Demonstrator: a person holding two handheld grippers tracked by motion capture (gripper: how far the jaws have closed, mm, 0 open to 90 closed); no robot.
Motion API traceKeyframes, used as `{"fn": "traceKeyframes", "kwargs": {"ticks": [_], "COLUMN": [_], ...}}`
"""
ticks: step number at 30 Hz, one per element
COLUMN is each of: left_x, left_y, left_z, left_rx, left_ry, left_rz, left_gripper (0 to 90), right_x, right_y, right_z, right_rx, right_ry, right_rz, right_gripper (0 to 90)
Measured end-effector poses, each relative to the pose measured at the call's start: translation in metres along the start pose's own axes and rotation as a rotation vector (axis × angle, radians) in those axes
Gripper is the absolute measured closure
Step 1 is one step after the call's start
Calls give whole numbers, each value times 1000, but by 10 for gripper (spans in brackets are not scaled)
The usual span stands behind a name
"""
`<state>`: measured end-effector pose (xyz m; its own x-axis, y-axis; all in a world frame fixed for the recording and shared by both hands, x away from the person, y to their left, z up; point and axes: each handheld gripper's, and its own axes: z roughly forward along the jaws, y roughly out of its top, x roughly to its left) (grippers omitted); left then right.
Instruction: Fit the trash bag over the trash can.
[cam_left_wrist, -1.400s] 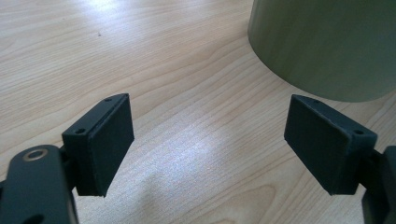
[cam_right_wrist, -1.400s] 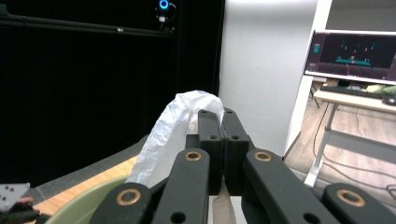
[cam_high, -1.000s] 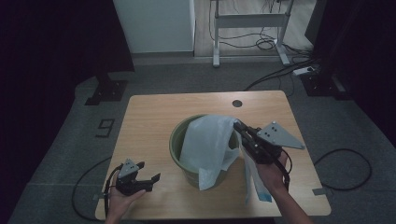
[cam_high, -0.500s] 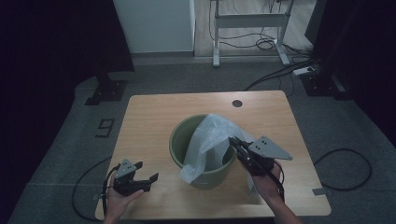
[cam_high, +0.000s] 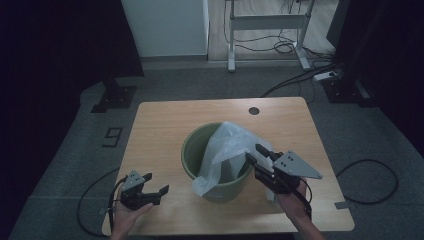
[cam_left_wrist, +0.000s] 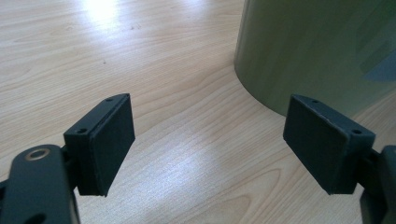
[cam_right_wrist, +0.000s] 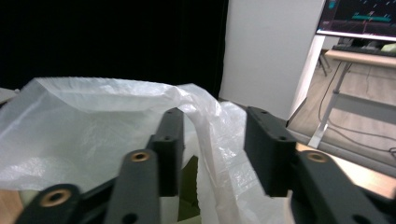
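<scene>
**Bag half-fitted into the bin**

The white plastic bag (cam_high: 225, 152) sits partly inside the green bin (cam_high: 194, 150) at the table's (cam_high: 165, 120) middle, bunched over the right and near rim, one fold hanging down the near wall. The left and far rim are bare, so I judge spreading the mouth around the rim remains. The right gripper (cam_high: 254, 156) has just been opening its jaws; bag film lies between them, unpinched. The left gripper (cam_high: 156, 184), near left, gapes empty. The bin's bottom is hidden
</scene>
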<state>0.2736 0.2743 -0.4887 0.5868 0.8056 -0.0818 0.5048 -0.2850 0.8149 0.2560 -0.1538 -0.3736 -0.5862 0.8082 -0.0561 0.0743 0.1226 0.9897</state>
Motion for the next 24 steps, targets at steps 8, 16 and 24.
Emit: {"fn": "traceKeyframes", "kwargs": {"ticks": [8,16,24], "left_x": [-2,1,0], "left_y": [1,-1,-1], "left_z": [1,0,2], "left_rx": [0,-3,4], "left_ry": [-3,-3,-5], "left_rz": [4,-4,-4], "left_gripper": [160,161,162], "right_x": [11,10,13], "right_y": [11,12,1], "right_z": [8,19,40], "right_rx": [4,46,152], "right_ry": [69,73,47], "right_rz": [-67,-74,-94], "right_gripper": [516,842,889]}}
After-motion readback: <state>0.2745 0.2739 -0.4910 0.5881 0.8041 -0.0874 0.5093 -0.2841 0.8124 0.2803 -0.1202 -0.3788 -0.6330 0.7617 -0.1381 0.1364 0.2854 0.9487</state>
